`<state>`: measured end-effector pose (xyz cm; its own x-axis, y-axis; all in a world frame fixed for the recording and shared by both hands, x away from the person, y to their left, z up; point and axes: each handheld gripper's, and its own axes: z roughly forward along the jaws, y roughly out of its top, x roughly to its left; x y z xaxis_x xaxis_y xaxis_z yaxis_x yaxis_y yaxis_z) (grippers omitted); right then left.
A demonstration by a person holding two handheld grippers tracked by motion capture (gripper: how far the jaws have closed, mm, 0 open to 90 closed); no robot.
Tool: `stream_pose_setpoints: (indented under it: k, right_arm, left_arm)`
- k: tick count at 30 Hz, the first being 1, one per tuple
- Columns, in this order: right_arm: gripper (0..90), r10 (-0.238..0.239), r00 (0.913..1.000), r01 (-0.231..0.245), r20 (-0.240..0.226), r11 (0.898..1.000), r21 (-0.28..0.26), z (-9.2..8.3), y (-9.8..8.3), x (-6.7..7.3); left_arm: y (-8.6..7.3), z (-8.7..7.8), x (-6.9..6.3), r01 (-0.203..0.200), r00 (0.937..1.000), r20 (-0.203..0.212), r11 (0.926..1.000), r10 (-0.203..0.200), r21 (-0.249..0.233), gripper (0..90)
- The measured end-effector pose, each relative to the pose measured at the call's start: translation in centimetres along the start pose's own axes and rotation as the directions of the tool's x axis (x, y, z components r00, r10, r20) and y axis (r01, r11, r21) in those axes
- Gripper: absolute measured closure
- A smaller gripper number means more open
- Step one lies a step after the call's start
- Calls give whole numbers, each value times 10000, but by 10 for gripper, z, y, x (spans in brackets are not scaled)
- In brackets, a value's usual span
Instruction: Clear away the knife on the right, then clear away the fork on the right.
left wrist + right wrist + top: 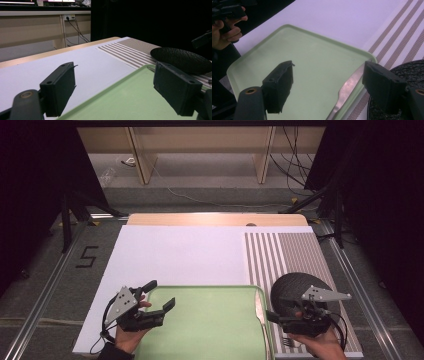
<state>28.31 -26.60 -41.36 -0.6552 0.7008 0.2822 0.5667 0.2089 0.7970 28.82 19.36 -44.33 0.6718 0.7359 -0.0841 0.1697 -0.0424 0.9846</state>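
Two spread grippers over a smooth green tray (210, 330).
Left gripper (159, 296) and right gripper (329, 87) both gape, empty; a metal knife (347, 90) lies along the tray's right rim, beside a textured black plate (295, 287).

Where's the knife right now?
The knife lies along the right edge of the green tray in the high view, beside the dark plate on the striped mat, near the right claw.

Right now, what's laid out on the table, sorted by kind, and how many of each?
Green tray: 1
Knife: 1
Fork: 1
Black plate: 1
Striped placemat: 1
Total: 5
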Motion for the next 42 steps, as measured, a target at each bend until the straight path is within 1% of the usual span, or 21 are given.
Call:
stream_pose_setpoints:
  k: [5, 7, 12, 16, 24, 28, 31, 33, 36, 39, 41, 42]
  right_arm:
    - [234, 134, 9999, -133, 87, 9999, -78, -3, -3, -3]
    - [216, 240, 9997, -239, 45, 9996, -135, -6, -4, -4]
    - [189, 417, 9990, -414, 151, 9989, -238, -11, -7, -6]
    - [180, 420, 9987, -413, 273, 9988, -267, -16, -10, -7]
    - [168, 431, 9967, -419, 695, 9989, -200, -25, -15, -11]
    - [170, 324, 9927, -328, 1160, 9995, 20, -32, -21, -15]
    - [180, 300, 9900, -315, 1377, 9995, 85, -38, -25, -17]
    - [191, 152, 9887, -175, 1493, 9997, 142, -41, -27, -17]
    - [197, -185, 9858, 91, 1670, 9983, 570, -44, -28, -16]
    - [206, -579, 9798, 369, 1913, 9931, 1114, -46, -30, -16]
    - [222, -879, 9772, 600, 1933, 9876, 1453, -47, -30, -16]
    - [222, -954, 9757, 645, 1973, 9854, 1573, -47, -30, -15]
  left_arm:
    - [0, 0, 0, 4, 10000, 8, 10000, -4, -7, 175]
    - [0, 0, 0, -9, 10000, 11, 10000, 9, -1, 175]
    - [0, -1, 0, -3, 10000, 27, 10000, 3, -16, 174]
    - [0, 0, 0, 11, 10000, 15, 10000, -11, 6, 174]
    - [0, 0, 0, -12, 10000, 11, 10000, 12, -2, 175]
    - [-1, -1, 0, -72, 10000, 42, 10000, 72, 25, 174]
    - [0, -1, 0, -27, 10000, 44, 10000, 27, -3, 174]
    - [0, -1, -1, -67, 10000, 43, 10000, 67, -3, 174]
    - [0, -1, -1, -121, 9999, 56, 9999, 121, 11, 174]
    - [-1, -1, 0, -43, 10000, 44, 10000, 43, 15, 174]
    - [-1, -1, 0, -13, 10000, 42, 10000, 13, -14, 174]
    - [0, -1, 0, -49, 10000, 48, 10000, 49, 11, 174]
